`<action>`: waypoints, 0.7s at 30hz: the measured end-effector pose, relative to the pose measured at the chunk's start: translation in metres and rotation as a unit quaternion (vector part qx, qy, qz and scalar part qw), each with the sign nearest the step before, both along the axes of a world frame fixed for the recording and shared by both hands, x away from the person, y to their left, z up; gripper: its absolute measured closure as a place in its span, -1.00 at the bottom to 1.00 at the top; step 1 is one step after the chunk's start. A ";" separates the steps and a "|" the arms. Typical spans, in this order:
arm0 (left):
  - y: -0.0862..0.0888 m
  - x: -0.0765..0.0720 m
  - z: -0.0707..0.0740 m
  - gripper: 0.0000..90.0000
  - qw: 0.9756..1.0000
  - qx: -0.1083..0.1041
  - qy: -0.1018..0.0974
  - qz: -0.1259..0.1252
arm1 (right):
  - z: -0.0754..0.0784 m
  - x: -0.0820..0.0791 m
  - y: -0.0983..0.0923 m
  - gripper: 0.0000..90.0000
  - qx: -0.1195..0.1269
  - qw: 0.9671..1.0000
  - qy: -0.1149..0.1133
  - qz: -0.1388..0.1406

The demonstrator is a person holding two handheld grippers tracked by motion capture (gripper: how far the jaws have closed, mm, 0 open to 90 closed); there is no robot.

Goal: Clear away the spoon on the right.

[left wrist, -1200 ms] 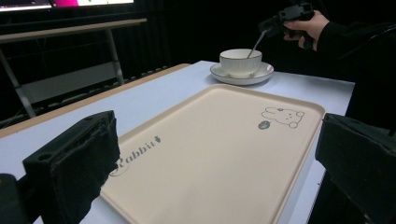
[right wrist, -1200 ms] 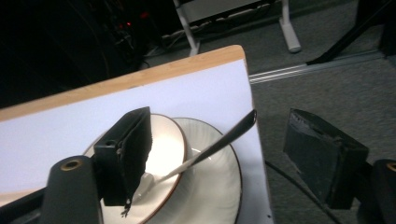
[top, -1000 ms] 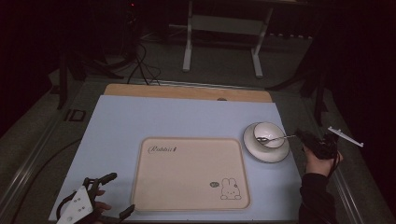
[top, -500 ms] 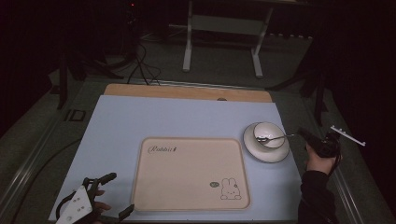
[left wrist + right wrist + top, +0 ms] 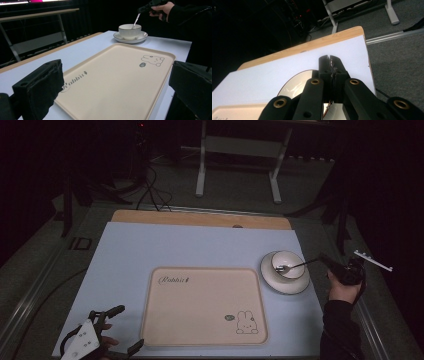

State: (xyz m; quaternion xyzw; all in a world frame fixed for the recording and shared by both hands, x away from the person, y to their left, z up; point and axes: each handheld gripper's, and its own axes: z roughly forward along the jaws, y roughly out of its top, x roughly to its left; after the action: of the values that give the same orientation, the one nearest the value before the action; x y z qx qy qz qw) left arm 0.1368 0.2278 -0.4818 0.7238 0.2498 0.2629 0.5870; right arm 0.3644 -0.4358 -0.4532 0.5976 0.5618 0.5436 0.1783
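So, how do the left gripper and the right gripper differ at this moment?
The left gripper has its jaws wide open with nothing between them; the right gripper is shut on the spoon handle. The left gripper sits low by the tray; the right gripper is raised beside the cup. Both have black jaws.

Dark room — grey carpet floor (image 5: 235, 200), white metal stand (image 5: 239, 147) behind.

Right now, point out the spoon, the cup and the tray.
spoon (image 5: 295, 267), high view, middle of the handle.
cup (image 5: 129, 31), left gripper view, outer wall facing the camera.
tray (image 5: 200, 307), high view, bare middle of its floor.
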 end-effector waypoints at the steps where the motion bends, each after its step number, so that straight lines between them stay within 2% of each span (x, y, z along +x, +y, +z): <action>1: 0.000 0.000 0.000 -1.00 1.000 0.000 0.000 0.000 | 0.000 0.000 0.000 0.98 0.000 1.000 0.000 0.000; 6: 0.000 0.000 0.000 -1.00 1.000 0.002 0.000 0.001 | 0.010 0.001 0.007 0.99 -0.017 1.000 -0.001 0.022; 15: 0.000 0.000 0.000 -1.00 1.000 0.000 -0.001 0.001 | 0.025 0.002 0.016 1.00 -0.050 0.998 -0.009 0.033; 21: 0.000 0.000 0.000 -1.00 1.000 -0.001 0.000 0.001 | 0.037 0.002 0.017 1.00 -0.060 0.997 -0.009 0.044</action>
State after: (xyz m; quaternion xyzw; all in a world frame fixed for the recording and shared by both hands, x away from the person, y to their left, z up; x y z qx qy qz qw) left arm 0.1370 0.2281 -0.4816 0.7231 0.2502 0.2633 0.5876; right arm 0.3661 -0.4184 -0.4159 0.5559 0.6173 0.5215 0.1947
